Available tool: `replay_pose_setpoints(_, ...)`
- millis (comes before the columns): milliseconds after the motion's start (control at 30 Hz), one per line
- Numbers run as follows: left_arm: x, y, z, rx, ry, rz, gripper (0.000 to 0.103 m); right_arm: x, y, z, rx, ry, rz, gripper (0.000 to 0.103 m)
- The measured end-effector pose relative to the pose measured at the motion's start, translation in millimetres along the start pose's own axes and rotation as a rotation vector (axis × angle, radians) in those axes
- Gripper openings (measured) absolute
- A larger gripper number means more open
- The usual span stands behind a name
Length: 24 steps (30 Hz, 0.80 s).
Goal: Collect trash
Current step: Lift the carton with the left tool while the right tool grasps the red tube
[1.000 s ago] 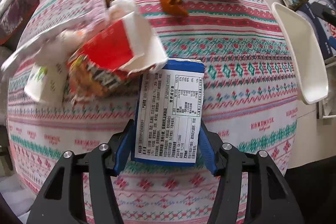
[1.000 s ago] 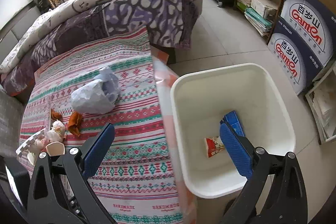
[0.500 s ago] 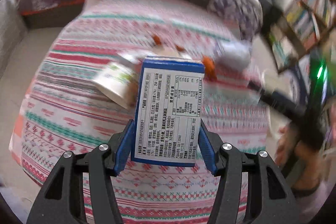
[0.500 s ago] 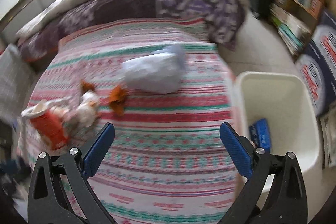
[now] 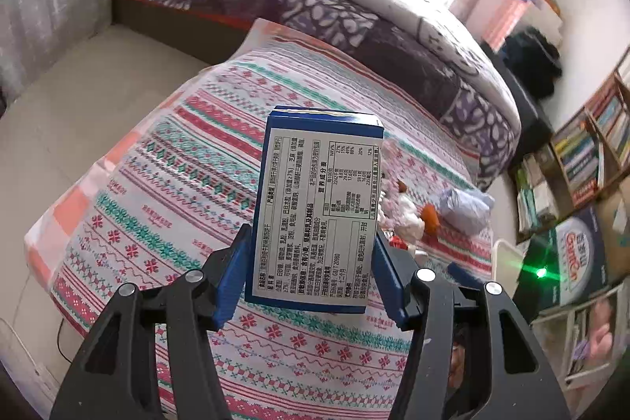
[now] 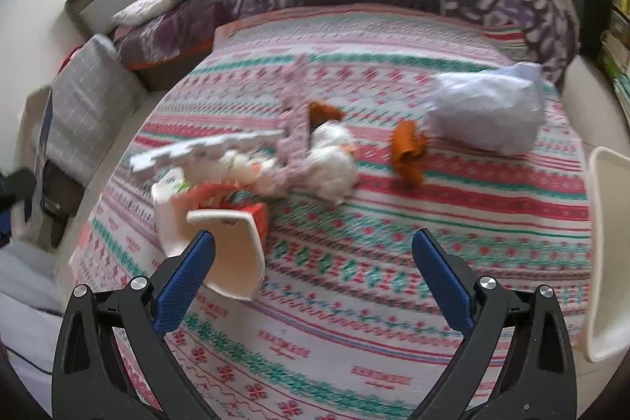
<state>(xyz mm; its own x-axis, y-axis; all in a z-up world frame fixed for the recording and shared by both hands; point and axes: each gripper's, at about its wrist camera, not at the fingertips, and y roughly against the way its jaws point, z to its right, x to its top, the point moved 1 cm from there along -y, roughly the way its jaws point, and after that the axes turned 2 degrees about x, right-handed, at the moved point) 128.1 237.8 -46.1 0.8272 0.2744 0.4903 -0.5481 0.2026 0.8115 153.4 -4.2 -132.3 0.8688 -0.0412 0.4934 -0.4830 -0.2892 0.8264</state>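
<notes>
1. Cardboard, blue with a white printed panel: one box (image 5: 315,211) is clamped upright between the pads of the left gripper (image 5: 311,278) and carried above the patterned bedspread (image 5: 165,184).
2. The box is judged light and stiff but crushable; it is held across its narrow sides near the lower end, which seems sound.
3. The right gripper (image 6: 313,286) is seen with jaws wide apart and nothing between them, over the litter.
4. Counted on the spread: one torn paper cup (image 6: 224,243), two orange scraps (image 6: 409,152), one pale crumpled bag (image 6: 486,113), and a blurred heap of white wrappers (image 6: 315,160) whose number cannot be told.
5. One white bin (image 6: 608,254) stands just beside the bed's edge.
6. The cup is judged soft and easily collapsed; its rim is the likeliest hold.
</notes>
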Motion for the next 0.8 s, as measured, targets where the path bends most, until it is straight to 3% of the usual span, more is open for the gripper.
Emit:
replay_pose_setpoints(133, 2.0, 4.4, -7.7, -0.004, 0.015, 0.007, 0.057, -5.3, -6.8, -9.8, 0.086, 0.000, -0.034, 0.096)
replay_pose_setpoints(267, 3.1, 5.1, -13.0, -0.006, 0.020, 0.008, 0.057, -10.6, -8.7, -28.0, 0.134, 0.092, -0.054, 0.096)
replay_pose_setpoints(533, 5.3, 9.5, -22.5, -0.009, 0.047, 0.016, 0.057, -30.2, -10.7, -43.5, 0.247, 0.116, -0.202, 0.096)
replay_pose_setpoints(800, 6.8, 9.8, -25.5, -0.003, 0.061, 0.018, 0.057, -21.9, -30.8, -55.2, 0.138, 0.027, -0.156, 0.096)
